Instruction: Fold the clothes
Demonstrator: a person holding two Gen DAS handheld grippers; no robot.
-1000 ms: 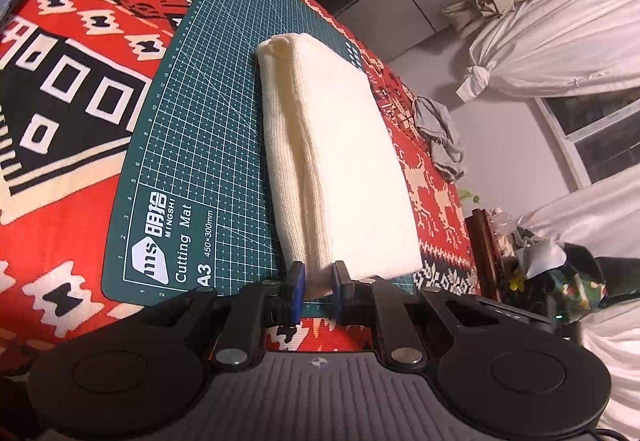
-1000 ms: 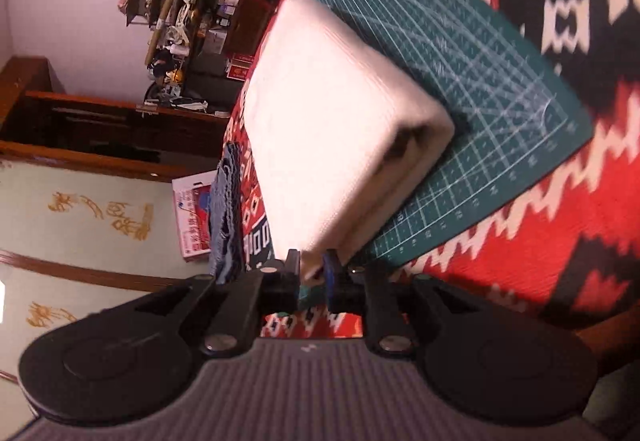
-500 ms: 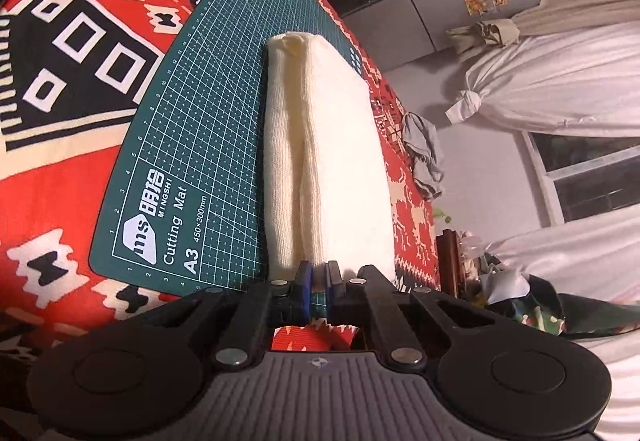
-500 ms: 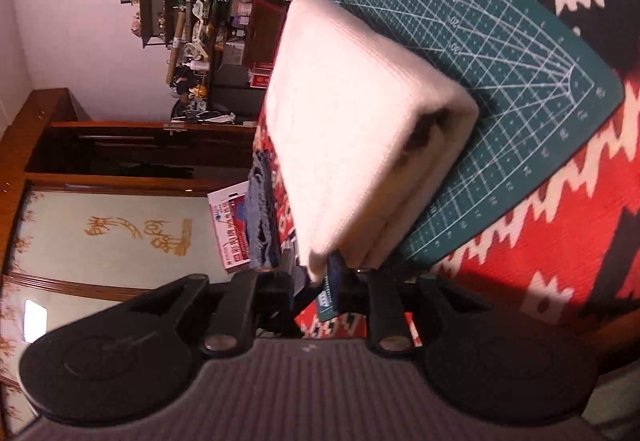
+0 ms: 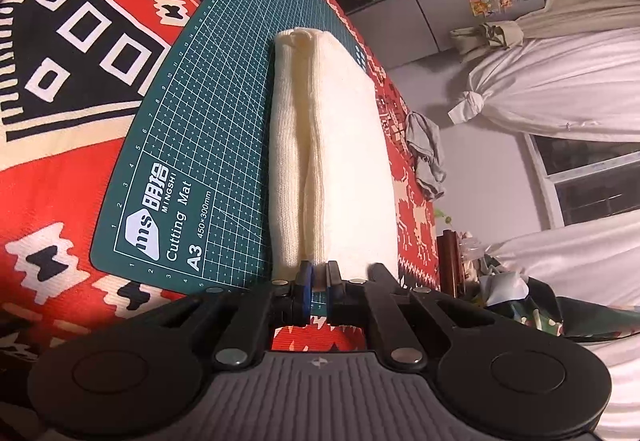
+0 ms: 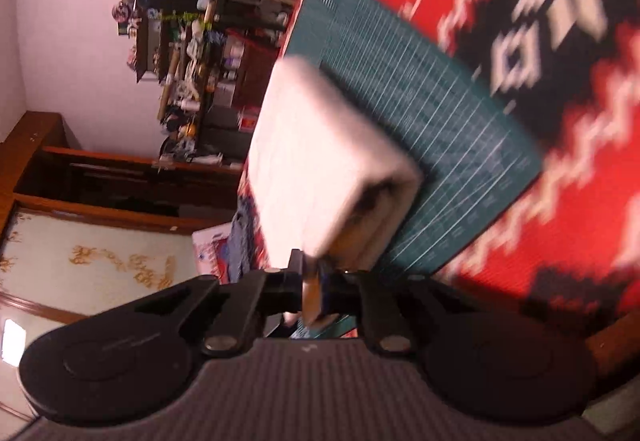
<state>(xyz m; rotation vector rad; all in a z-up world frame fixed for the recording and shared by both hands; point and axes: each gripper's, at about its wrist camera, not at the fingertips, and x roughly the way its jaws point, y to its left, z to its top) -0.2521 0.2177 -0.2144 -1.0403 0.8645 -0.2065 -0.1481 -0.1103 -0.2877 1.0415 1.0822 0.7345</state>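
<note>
Lifted since a second ago, both grippers, left [image 5: 317,275] and right [image 6: 309,273], pinch the cream garment's [image 5: 328,145] ends, its length running toward 12 o'clock.

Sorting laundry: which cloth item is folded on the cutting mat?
The cream knit garment, folded on the green mat; the grey rag lies crumpled beyond it.

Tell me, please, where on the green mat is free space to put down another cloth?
The bare strip of the cutting mat lies between its printed logo edge and the folded cream cloth. The cloth covers the other side, with the left gripper at its near end.
</note>
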